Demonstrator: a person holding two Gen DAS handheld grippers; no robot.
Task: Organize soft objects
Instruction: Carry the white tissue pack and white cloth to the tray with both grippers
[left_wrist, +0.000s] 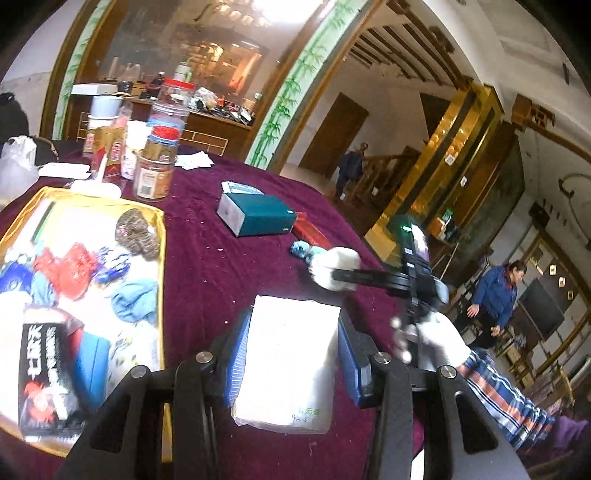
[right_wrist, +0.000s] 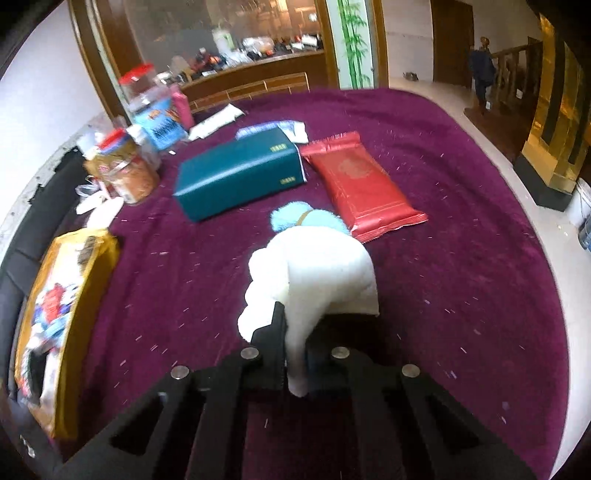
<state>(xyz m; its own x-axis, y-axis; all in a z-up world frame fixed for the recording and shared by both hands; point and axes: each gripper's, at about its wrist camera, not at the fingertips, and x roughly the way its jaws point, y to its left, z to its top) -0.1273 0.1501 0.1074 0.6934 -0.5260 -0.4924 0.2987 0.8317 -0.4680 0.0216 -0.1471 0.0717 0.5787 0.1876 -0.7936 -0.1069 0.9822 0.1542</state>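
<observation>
On the purple-clothed desk (right_wrist: 443, 258) we hold two soft things. Our left tongs (left_wrist: 291, 354) are clamped on a white tissue pack (left_wrist: 288, 365), held above the cloth just right of the yellow tray (left_wrist: 160, 258) full of soft items. Our right tongs (right_wrist: 295, 354) are pinched together on a white cloth (right_wrist: 317, 273), its folds bunching ahead of the fingers. Just beyond it a light blue fluffy piece (right_wrist: 295, 218) lies on the cloth, between the teal box (right_wrist: 240, 173) and the red packet (right_wrist: 362, 188).
</observation>
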